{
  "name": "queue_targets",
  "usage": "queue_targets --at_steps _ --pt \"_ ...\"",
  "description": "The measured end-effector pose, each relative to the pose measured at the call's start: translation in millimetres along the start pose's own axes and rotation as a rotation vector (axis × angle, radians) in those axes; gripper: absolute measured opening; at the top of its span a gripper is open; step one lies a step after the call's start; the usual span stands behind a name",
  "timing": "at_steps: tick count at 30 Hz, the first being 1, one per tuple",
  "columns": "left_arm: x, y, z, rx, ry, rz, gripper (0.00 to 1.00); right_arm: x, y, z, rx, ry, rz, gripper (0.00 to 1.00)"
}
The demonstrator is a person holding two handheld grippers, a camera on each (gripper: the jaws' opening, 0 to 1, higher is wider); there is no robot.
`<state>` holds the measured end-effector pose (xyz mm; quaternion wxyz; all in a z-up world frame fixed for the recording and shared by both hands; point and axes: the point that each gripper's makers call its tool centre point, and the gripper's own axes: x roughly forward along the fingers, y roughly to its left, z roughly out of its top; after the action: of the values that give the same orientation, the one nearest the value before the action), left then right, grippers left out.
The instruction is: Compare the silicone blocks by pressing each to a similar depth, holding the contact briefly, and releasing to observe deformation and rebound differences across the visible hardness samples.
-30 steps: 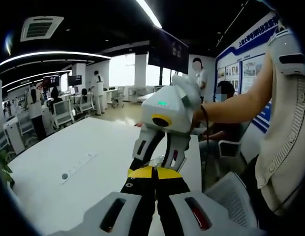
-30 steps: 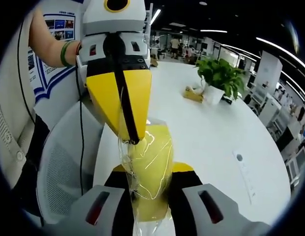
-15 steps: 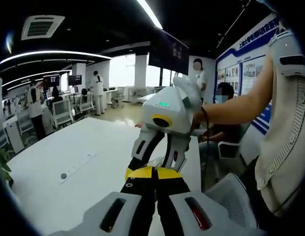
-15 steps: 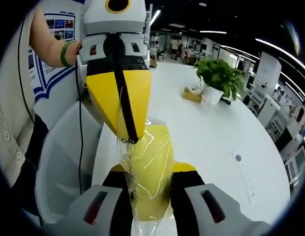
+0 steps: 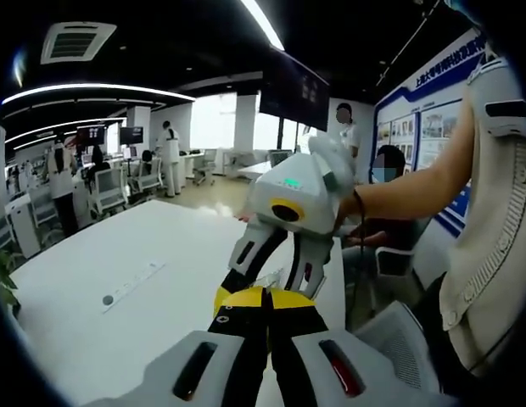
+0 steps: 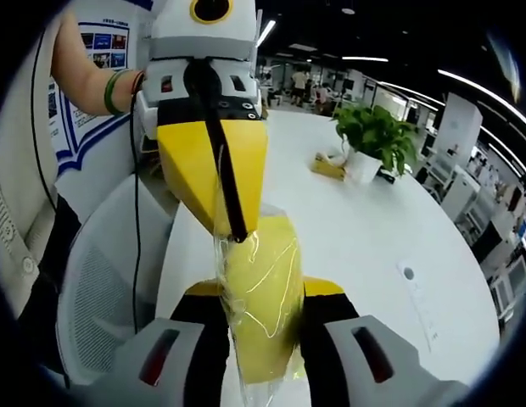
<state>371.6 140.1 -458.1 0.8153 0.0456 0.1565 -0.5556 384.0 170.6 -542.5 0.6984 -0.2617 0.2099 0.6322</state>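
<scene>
While gripped between the jaws of the right gripper [image 6: 261, 295], in the air over the near edge of the white table [image 6: 399, 220], sits upright and wrapped in clear film: the yellow silicone block [image 6: 263, 263]. Compared with a second ago, slightly wider apart at those two jaws, yet pads apparently touching the block's sides, so probably easing out of the squeeze rather than letting go. Shut tight at the left gripper [image 6: 233, 231], tips resting on the block's top edge; cannot tell whether nipping the film there. Little else different beyond small drifts of both cameras. Judged as the release part of one press, with rebound worth watching now. Seen from the left gripper view, tip to tip with the right gripper [image 5: 267, 284].
</scene>
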Motion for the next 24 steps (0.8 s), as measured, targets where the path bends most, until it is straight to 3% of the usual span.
queue_targets --at_steps 12,24 --pt "-2.2 5.4 -8.4 -0.04 0.002 0.014 0.0 -3.9 1.5 -1.7 0.03 -0.041 -0.043 0.38" --pt "-0.7 12.9 -31.8 -0.095 0.025 0.038 0.0 -20.9 1.2 -9.2 0.124 -0.116 -0.136 0.49"
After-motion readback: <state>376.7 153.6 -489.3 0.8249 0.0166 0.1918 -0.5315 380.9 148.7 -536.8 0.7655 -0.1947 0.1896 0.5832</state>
